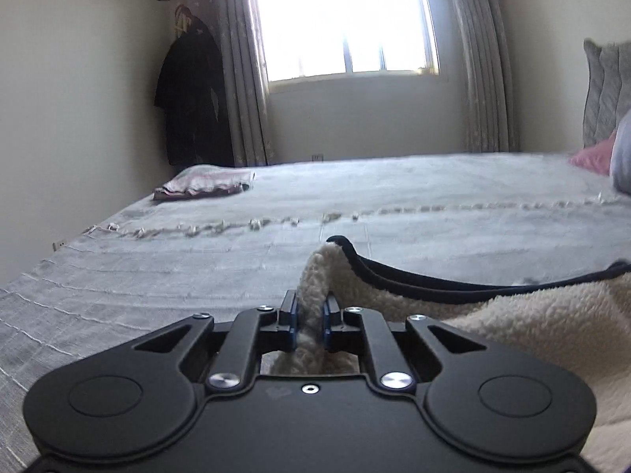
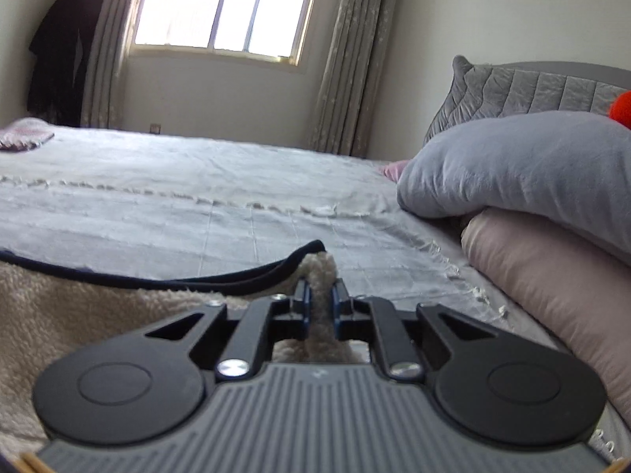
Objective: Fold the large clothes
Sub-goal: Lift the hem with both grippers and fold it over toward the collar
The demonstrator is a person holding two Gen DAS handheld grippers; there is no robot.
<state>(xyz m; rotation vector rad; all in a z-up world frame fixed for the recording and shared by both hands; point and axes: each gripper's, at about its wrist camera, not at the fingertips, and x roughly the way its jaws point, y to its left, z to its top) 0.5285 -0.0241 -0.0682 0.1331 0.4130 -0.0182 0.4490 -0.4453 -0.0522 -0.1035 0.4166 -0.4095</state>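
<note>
A cream fleece garment (image 1: 532, 327) with a dark navy edge lies on the bed. My left gripper (image 1: 312, 307) is shut on a bunched corner of it, the fleece standing up between the blue pads. In the right wrist view the same garment (image 2: 79, 295) spreads to the left, and my right gripper (image 2: 320, 299) is shut on its other corner. The navy edge sags between the two held corners, just above the bedspread. Both grippers are low over the bed.
The bed has a pale grey bedspread (image 1: 276, 244) with a fringed seam. A folded pink-white cloth (image 1: 205, 183) lies at its far left. Grey and beige pillows (image 2: 532, 197) are stacked at the right by a quilted headboard (image 2: 532, 90). Dark clothes (image 1: 189, 98) hang beside the window curtain.
</note>
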